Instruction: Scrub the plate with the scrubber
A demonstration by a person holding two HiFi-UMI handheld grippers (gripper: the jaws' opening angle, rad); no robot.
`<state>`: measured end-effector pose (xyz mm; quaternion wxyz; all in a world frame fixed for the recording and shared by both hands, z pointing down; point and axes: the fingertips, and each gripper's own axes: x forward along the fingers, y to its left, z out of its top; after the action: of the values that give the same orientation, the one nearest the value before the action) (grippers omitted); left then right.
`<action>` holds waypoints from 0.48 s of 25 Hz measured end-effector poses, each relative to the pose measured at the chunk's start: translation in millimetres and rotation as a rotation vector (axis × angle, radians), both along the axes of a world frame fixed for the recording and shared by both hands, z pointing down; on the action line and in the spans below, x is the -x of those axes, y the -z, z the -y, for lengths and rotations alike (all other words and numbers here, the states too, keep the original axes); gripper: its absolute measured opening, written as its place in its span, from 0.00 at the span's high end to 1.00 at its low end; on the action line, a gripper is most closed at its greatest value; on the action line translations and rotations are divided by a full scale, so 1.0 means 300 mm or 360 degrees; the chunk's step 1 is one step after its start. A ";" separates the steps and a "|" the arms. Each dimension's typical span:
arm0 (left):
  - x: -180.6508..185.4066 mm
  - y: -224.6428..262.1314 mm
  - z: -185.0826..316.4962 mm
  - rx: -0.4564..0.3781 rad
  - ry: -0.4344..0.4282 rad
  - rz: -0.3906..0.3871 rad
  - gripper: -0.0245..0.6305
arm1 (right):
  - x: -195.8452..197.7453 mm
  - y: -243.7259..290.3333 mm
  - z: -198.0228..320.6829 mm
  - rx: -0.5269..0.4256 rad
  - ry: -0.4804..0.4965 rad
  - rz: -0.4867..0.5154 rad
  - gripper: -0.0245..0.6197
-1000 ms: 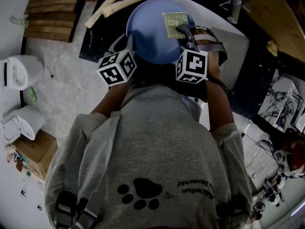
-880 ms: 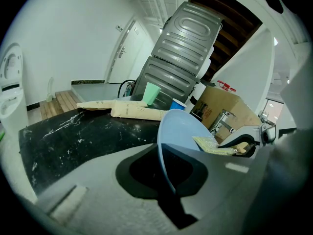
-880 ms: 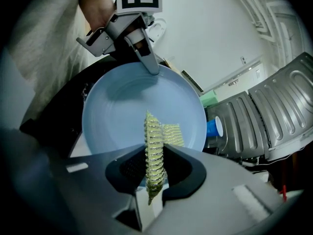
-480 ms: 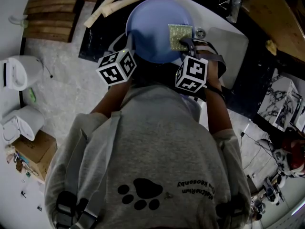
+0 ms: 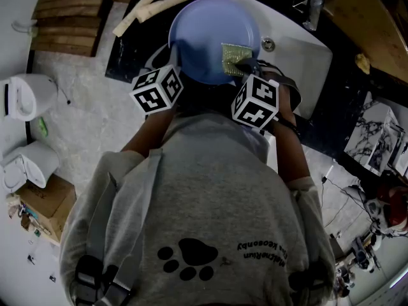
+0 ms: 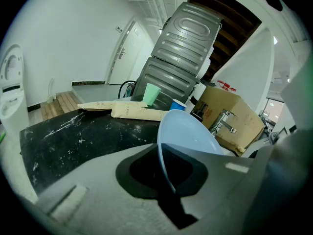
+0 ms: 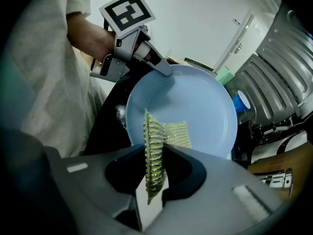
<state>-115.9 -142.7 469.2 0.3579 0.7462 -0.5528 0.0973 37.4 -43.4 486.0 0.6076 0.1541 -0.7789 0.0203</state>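
Sink (image 5: 299, 51) below, scrubber (image 5: 233, 58) slid nearer plate (image 5: 204, 37) rim

Only lettering seen: a short line of print (image 5: 261, 252) on the grey shirt (image 5: 210, 190), beside a black paw print (image 5: 189, 259). It is upside down in the head view and too small to read. The left marker cube (image 5: 157, 90) and right marker cube (image 5: 255, 102) carry black-and-white square codes, with no letters or numbers.
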 end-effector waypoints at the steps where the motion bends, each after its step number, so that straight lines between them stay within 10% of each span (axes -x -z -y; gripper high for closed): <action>1: 0.000 0.000 0.001 0.0000 0.0000 0.0000 0.93 | 0.006 0.004 -0.009 0.0035 -0.0002 0.0014 0.84; 12: 0.001 0.001 0.000 -0.0003 0.0004 0.0004 0.93 | 0.092 0.050 -0.115 0.0321 0.0011 0.0172 0.84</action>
<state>-116.3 -142.7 468.8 0.3565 0.7458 -0.5543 0.0973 9.9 -9.1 471.0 0.5773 0.0880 -0.8050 0.1048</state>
